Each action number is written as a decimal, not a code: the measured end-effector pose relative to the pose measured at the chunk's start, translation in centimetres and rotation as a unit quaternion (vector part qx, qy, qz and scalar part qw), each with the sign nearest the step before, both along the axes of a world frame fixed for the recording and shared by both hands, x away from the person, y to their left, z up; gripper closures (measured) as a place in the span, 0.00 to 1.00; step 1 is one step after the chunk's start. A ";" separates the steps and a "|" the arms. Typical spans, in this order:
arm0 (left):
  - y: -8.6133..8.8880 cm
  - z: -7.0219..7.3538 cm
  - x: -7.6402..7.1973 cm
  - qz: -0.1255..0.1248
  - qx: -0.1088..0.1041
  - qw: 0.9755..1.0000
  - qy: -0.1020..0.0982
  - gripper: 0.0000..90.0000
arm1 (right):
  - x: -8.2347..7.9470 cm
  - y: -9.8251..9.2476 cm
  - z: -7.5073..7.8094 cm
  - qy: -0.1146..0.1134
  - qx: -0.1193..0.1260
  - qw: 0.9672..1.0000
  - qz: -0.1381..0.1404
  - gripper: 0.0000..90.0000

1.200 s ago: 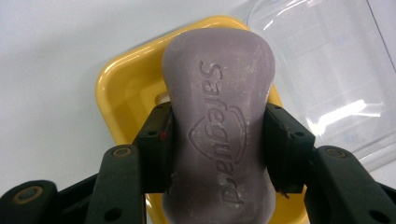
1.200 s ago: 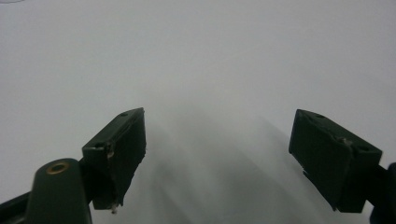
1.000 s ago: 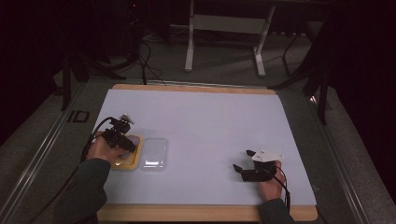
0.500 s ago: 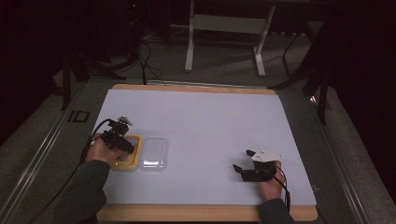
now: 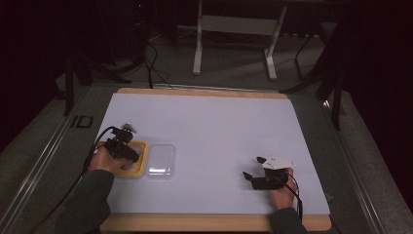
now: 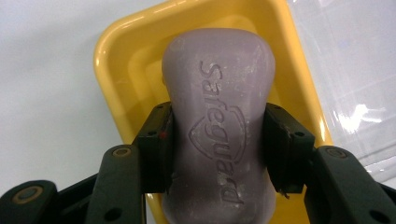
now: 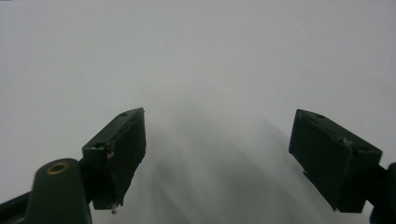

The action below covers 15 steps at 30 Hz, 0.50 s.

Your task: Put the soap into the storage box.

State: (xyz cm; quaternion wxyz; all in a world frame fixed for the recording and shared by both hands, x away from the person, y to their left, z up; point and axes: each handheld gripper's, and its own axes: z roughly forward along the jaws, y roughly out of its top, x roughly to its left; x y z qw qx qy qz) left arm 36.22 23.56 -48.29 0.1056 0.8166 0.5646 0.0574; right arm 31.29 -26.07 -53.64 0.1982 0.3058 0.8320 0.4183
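Note:
A pale purple soap bar (image 6: 217, 126) stamped with a brand name is clamped between the pads of my left gripper (image 6: 217, 149), just above a yellow soap dish (image 6: 116, 60). From the high view the left gripper (image 5: 127, 152) hovers over that yellow dish (image 5: 140, 168) at the table's left. A clear plastic lid (image 5: 161, 161) lies just right of the dish. My right gripper (image 5: 252, 171) rests near the front right of the white mat, jaws wide apart. In the right gripper view its two black pads (image 7: 119, 151) stand open over bare white surface (image 7: 205, 56).
A white mat (image 5: 219, 126) covers a wooden-edged table (image 5: 195, 222). Cables (image 5: 92, 146) trail from the left gripper off the table's left side. Metal stand legs (image 5: 234, 44) rise on the dark floor behind the table.

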 end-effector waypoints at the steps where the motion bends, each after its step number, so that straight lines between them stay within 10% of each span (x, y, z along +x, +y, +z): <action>1: -0.1 -0.1 0.0 0.001 0.000 1.000 0.000 0.55 | 0.0 0.0 0.0 0.000 0.000 1.000 0.000 0.20; 15: -0.7 -0.5 -0.1 0.012 0.010 1.000 -0.004 0.55 | 0.0 0.0 0.0 -0.001 0.000 1.000 0.000 0.20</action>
